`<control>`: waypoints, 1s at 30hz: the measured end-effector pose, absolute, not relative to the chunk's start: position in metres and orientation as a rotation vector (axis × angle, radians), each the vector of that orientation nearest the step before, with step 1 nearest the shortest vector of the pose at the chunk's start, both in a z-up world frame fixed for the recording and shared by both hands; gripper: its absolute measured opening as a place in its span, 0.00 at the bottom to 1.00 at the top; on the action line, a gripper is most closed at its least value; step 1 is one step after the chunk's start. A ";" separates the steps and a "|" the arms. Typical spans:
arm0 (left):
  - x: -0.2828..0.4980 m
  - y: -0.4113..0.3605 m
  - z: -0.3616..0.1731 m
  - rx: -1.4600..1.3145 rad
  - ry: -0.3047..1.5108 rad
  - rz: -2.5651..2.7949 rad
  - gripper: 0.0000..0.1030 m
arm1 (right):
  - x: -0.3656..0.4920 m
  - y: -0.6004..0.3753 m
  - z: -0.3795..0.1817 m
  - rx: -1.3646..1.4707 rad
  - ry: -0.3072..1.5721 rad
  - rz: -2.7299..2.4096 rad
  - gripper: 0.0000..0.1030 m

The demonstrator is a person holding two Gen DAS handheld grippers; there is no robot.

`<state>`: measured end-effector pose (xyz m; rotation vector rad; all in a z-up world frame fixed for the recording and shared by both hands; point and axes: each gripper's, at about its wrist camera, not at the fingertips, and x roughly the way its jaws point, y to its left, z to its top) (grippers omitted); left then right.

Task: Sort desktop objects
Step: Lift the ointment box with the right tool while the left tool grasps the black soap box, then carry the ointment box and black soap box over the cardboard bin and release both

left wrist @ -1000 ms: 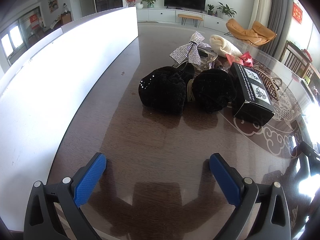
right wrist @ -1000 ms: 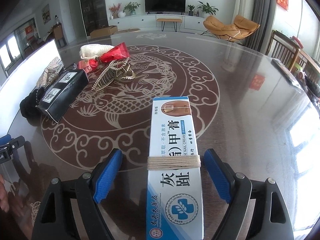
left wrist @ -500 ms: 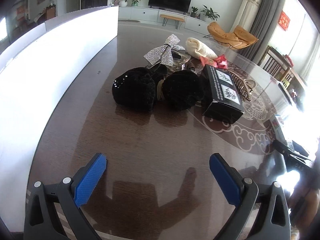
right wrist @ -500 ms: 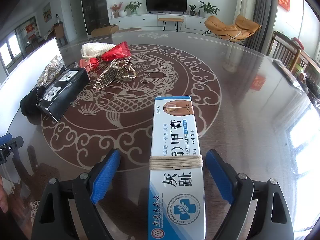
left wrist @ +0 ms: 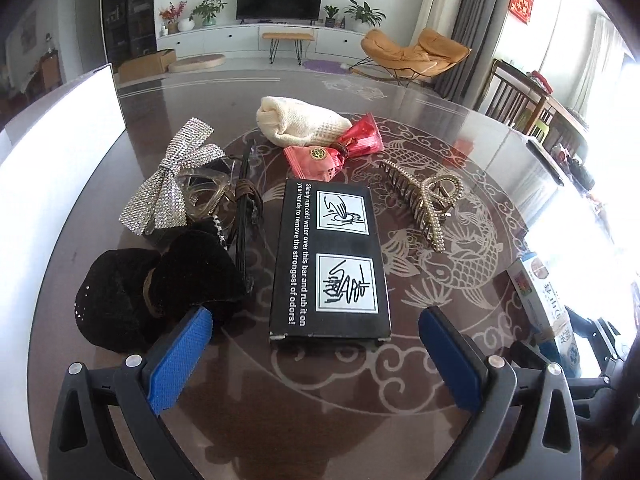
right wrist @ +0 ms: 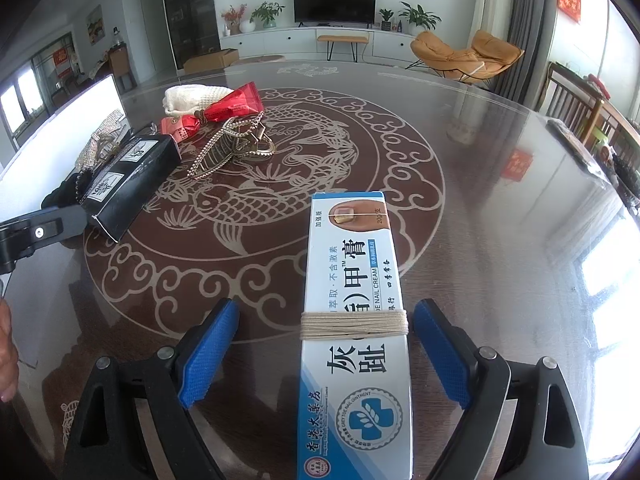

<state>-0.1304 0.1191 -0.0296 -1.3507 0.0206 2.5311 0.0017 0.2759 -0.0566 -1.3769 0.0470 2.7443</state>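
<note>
Beyond the far edge of the glass-topped table (left wrist: 460, 128), with its carp and cloud pattern, a black television (left wrist: 280, 0) stands on a long white cabinet (left wrist: 240, 38) against the far wall. Potted plants (left wrist: 206, 10) flank it. An orange lounge chair (left wrist: 416, 52) sits far right beside grey curtains (left wrist: 468, 20). A cardboard box (left wrist: 146, 65) lies on the floor far left.

Left gripper (left wrist: 316, 354) hovers wide open, just short of the black box (left wrist: 330, 264).
Black velvet bow (left wrist: 160, 292) sits left, possibly touching the left pad; gold hair claw (left wrist: 426, 200) far right.
</note>
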 end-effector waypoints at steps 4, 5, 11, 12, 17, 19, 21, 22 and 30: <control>-0.157 0.134 -0.041 -1.418 0.034 2.485 1.00 | 0.002 0.276 -0.057 -1.377 0.047 2.744 0.88; -0.160 0.138 -0.043 -1.420 0.061 2.487 0.99 | 0.001 0.276 -0.057 -1.377 0.047 2.744 0.88; -0.137 0.134 -0.037 -1.381 0.141 2.529 0.56 | 0.001 0.276 -0.057 -1.378 0.047 2.745 0.88; -0.124 0.126 -0.036 -1.384 0.107 2.525 0.56 | 0.001 0.276 -0.057 -1.379 0.047 2.746 0.88; -0.048 0.100 -0.040 -1.344 0.161 2.563 0.59 | 0.000 0.275 -0.058 -1.395 0.044 2.751 0.93; -0.038 0.100 -0.041 -1.330 0.205 2.552 0.73 | -0.002 0.272 -0.060 -1.413 0.026 2.753 0.99; -0.032 0.103 -0.041 -1.302 0.239 2.542 0.76 | -0.002 0.273 -0.060 -1.418 0.033 2.756 1.00; -0.031 0.104 -0.041 -1.289 0.260 2.542 0.76 | -0.001 0.273 -0.061 -1.418 0.034 2.757 1.00; -0.032 0.095 -0.039 -1.269 0.202 2.557 0.59 | -0.014 0.290 -0.057 -1.640 0.016 2.724 0.77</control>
